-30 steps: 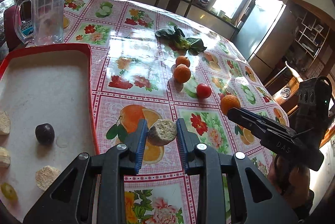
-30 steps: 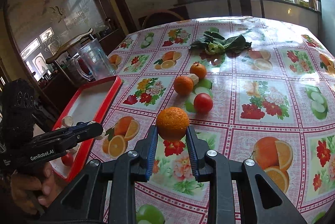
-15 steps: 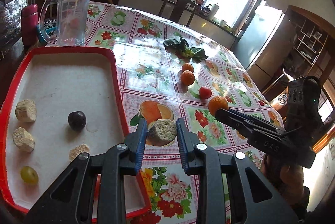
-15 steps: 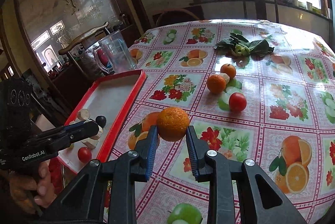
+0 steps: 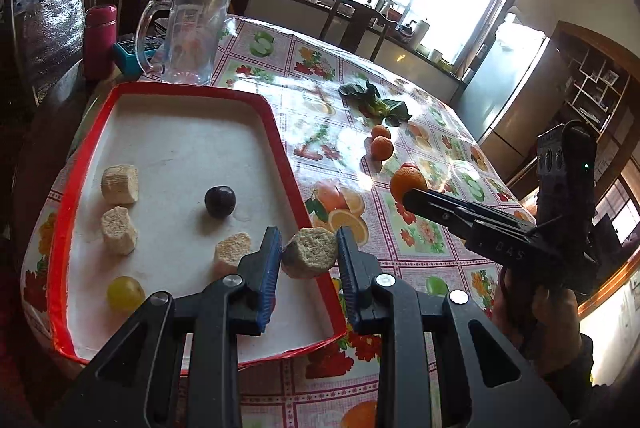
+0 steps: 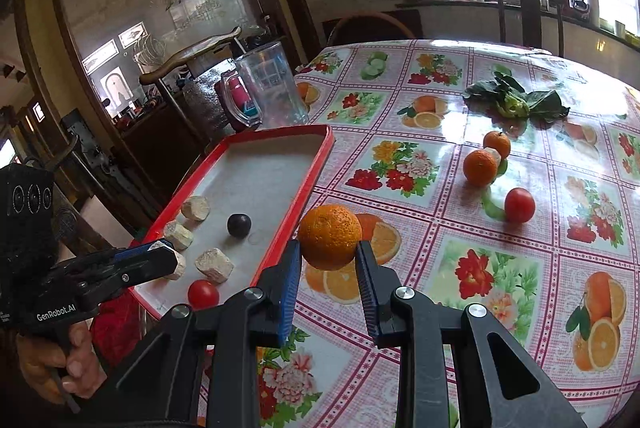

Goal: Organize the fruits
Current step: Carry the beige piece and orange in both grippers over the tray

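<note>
the left gripper [image 5: 308, 254] was clamped on a rough beige chunk [image 5: 310, 252], the blue pads pressing its two sides, and it hung over the near right rim of the red tray [image 5: 280, 131]. the right gripper [image 6: 328, 256] was likewise closed tight on an orange [image 6: 330, 236], held above the tablecloth [image 6: 460, 268] just beside the tray's long edge, not yet over the white floor.

inside the tray lay three more beige chunks, one of them [image 5: 120, 183] near the far left wall, along with a dark plum [image 5: 220, 201], a yellow-green grape [image 5: 125, 293] and, seen from the right wrist, a small tomato [image 6: 203, 293].

to do this step well, the chunk looked best carried a little further in, past the rim, and lowered until it nearly touched the floor before the pads let go; dropped from height, its uneven faces would likely make it tumble. the bare patch in front of the plum seemed the safest spot. the orange, being round, would probably roll, so it wanted setting down gently in the wide empty far half of the tray, clear of the left gripper's path.

two oranges [image 6: 480, 167] and a tomato [image 6: 519, 204] were left on the cloth, near a leafy green [image 6: 516, 103].
</note>
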